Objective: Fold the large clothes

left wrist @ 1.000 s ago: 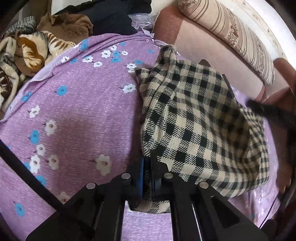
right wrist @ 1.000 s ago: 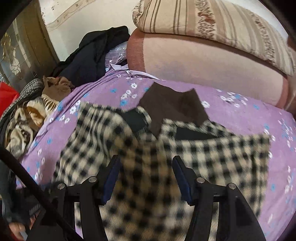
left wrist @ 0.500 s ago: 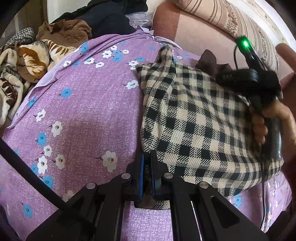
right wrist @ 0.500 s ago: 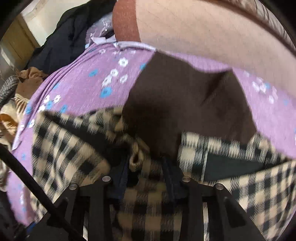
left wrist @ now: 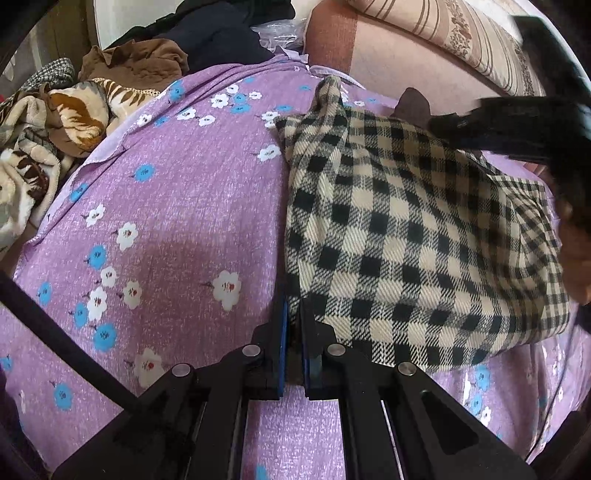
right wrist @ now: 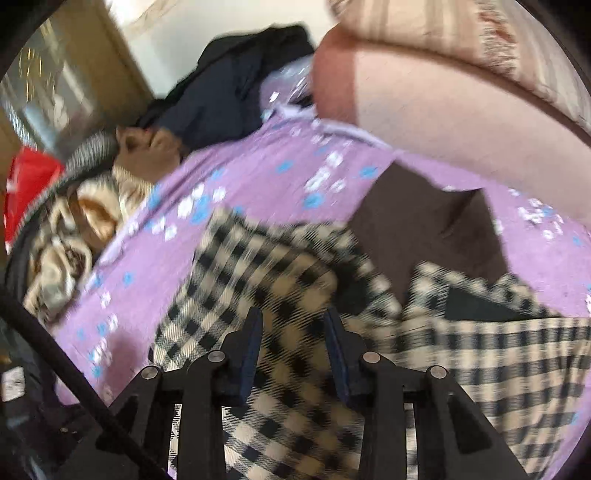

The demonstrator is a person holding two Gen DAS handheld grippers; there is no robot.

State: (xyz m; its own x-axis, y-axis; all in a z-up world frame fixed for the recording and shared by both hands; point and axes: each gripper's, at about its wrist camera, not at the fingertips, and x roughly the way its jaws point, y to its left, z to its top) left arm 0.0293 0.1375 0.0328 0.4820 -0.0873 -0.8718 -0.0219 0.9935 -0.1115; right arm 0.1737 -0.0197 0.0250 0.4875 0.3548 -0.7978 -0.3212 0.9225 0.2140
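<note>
A black and cream checked garment (left wrist: 399, 236) lies on a purple flowered sheet (left wrist: 166, 206), with a brown lining (right wrist: 424, 221) showing at its far end. My left gripper (left wrist: 293, 314) is shut on the garment's near left edge. My right gripper (right wrist: 293, 325) is open above the checked garment (right wrist: 280, 295) and holds nothing; the view is blurred. In the left wrist view the right gripper's dark body (left wrist: 517, 122) hangs over the garment's far right side.
A pile of brown, patterned and dark clothes (left wrist: 74, 110) lies at the bed's far left. A pink bolster (left wrist: 388, 55) and a striped pillow (left wrist: 461, 33) lie along the far side. A red item (right wrist: 26, 184) sits at the left.
My right gripper let go of the garment's fold, opened and pulled back and up. My left gripper stayed shut on the edge and hardly moved.
</note>
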